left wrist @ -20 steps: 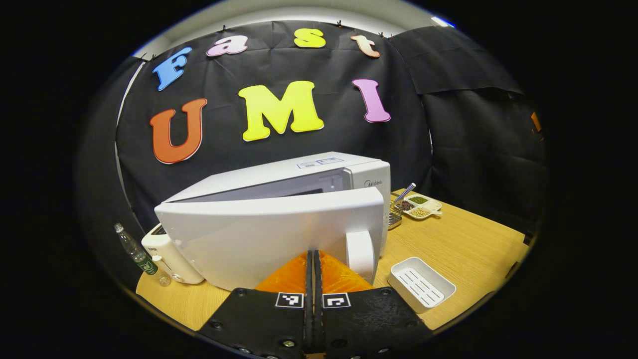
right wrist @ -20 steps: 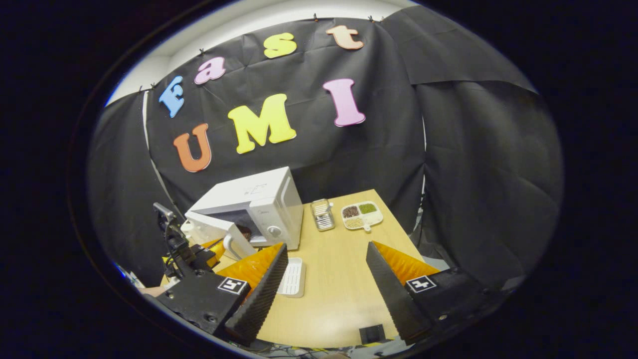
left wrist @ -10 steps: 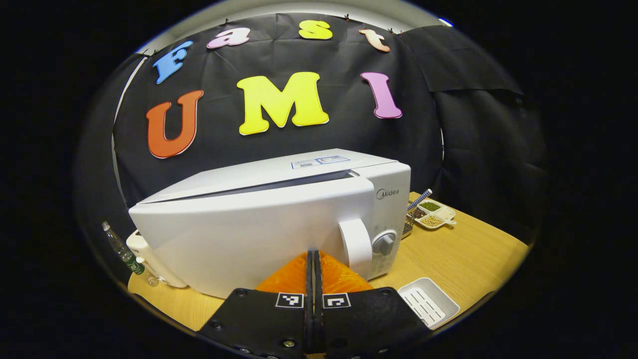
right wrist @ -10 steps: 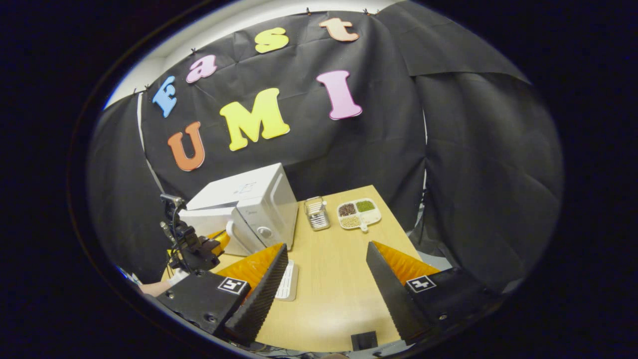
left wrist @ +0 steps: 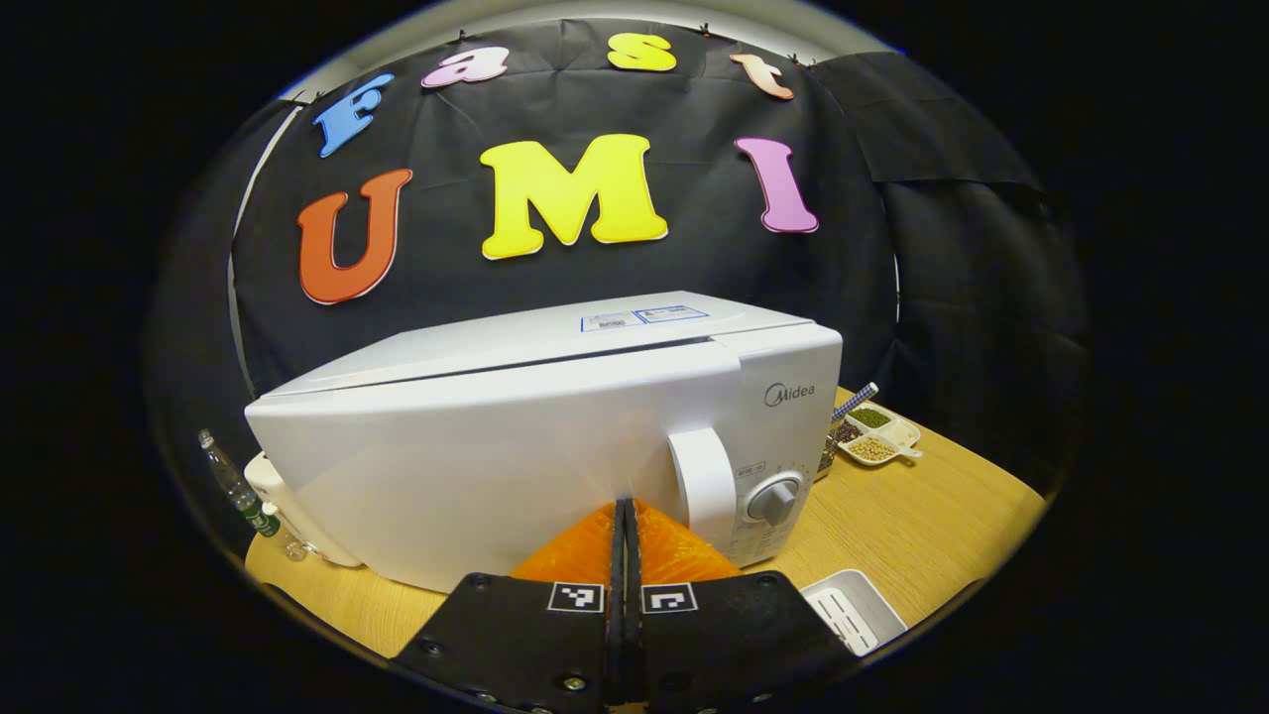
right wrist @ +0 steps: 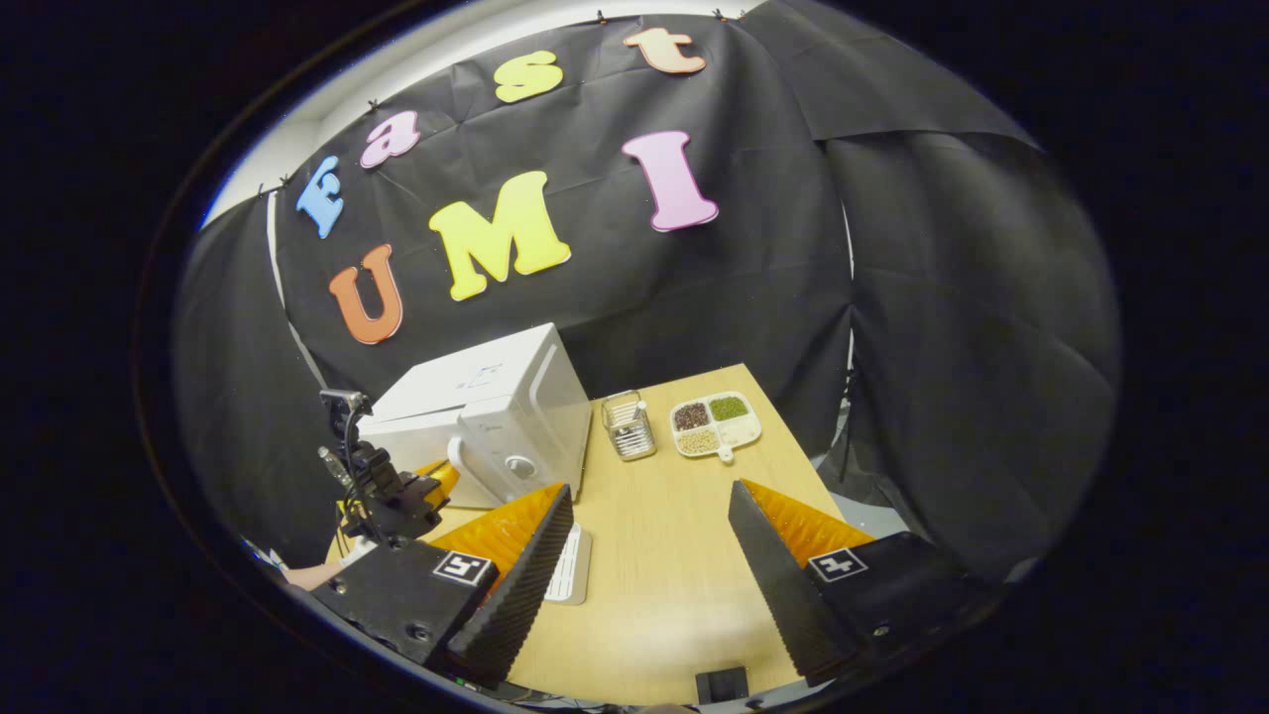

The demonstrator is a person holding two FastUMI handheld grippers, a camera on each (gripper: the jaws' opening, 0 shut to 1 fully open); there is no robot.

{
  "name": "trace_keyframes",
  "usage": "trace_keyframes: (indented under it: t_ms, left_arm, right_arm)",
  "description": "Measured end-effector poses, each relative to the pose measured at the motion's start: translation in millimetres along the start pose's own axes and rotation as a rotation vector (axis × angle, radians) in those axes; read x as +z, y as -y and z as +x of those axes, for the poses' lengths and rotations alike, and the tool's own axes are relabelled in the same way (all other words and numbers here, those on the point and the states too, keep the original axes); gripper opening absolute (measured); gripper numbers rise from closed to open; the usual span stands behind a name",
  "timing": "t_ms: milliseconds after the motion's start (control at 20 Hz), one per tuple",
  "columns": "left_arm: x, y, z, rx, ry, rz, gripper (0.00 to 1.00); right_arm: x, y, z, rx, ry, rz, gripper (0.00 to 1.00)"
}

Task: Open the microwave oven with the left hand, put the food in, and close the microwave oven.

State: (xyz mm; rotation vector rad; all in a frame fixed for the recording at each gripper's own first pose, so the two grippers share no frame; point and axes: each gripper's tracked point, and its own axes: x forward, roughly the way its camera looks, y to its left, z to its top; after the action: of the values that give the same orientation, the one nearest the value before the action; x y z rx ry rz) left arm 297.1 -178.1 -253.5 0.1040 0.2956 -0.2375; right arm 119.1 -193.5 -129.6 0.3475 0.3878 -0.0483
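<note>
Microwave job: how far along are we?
Nearly finished. The microwave door sits about flush with the body, so opening and loading look done, though the food isn't visible now. In hand: the left gripper, fingers together, is at the door face beside the handle. The right gripper hangs open over the table. Left: confirm latch, withdraw.

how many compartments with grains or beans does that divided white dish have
3. In the right gripper view the divided white dish on the wooden table's far side shows a dark-filled section at back left, a green one at back right, and a tan one in front.
</note>
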Motion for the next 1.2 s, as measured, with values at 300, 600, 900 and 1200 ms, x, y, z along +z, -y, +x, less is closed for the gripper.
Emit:
trace_keyframes:
  t_ms: [300, 600, 900, 1200]
  left_arm:
    - [-1, 0, 0, 0.019, -0.039, -0.037, 0.0]
    - [-8, -9, -40, 0.056, -0.032, 0.064, 0.0]
    - [-3, -4, -93, 0.02, -0.022, 0.089, 0.96]
    - [44, -11, -191, -0.039, 0.077, 0.038, 0.96]
  right_arm:
    - [-10, 0, -2, -0.012, -0.008, 0.008, 1.0]
    - [-12, -9, -18, -0.022, 0.016, 0.002, 1.0]
    - [-19, -24, -49, -0.07, 0.064, -0.043, 1.0]
    - [-26, -58, -106, -0.12, 0.143, -0.06, 1.0]
